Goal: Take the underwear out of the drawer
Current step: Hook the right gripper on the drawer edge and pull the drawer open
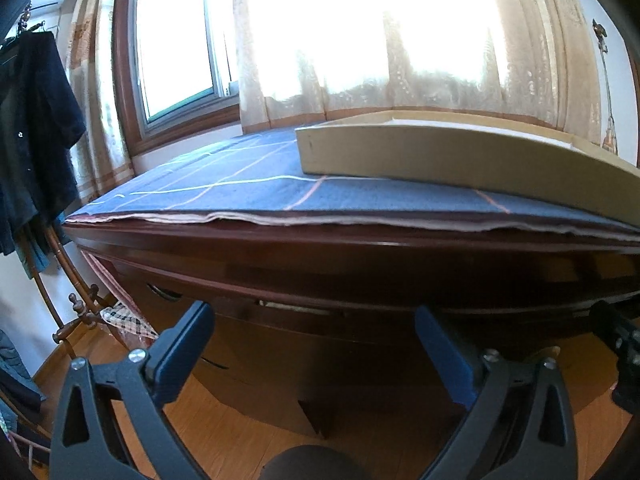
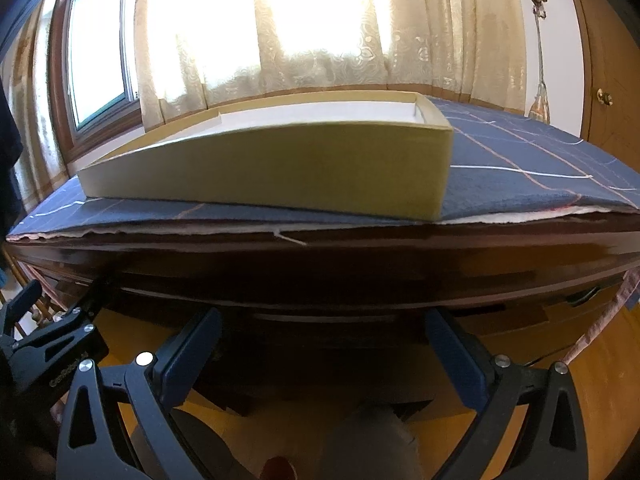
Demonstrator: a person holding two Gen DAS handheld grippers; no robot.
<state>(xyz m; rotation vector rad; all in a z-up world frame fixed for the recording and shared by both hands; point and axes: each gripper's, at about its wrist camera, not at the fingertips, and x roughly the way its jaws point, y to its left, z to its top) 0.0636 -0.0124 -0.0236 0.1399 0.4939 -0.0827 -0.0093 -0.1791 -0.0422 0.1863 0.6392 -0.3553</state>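
Observation:
A dark red-brown wooden chest (image 1: 360,248) fills both views, its top covered by a blue checked cloth (image 1: 240,188). Under the top edge runs a drawer front (image 1: 280,344) with a pale slot handle (image 1: 296,307); it looks shut. The same handle strip (image 2: 320,317) shows in the right wrist view. No underwear is visible. My left gripper (image 1: 316,320) is open just in front of the drawer, level with the handle. My right gripper (image 2: 324,320) is also open at the same height. Each gripper appears at the edge of the other's view (image 1: 618,340) (image 2: 40,320).
A shallow beige cardboard box (image 2: 280,168) lies on the cloth, near the front edge. A coat stand with dark clothes (image 1: 32,120) stands at the left, by a window (image 1: 176,40) with lace curtains. A wooden door (image 2: 608,80) is at the right. Orange wood floor (image 1: 224,432) lies below.

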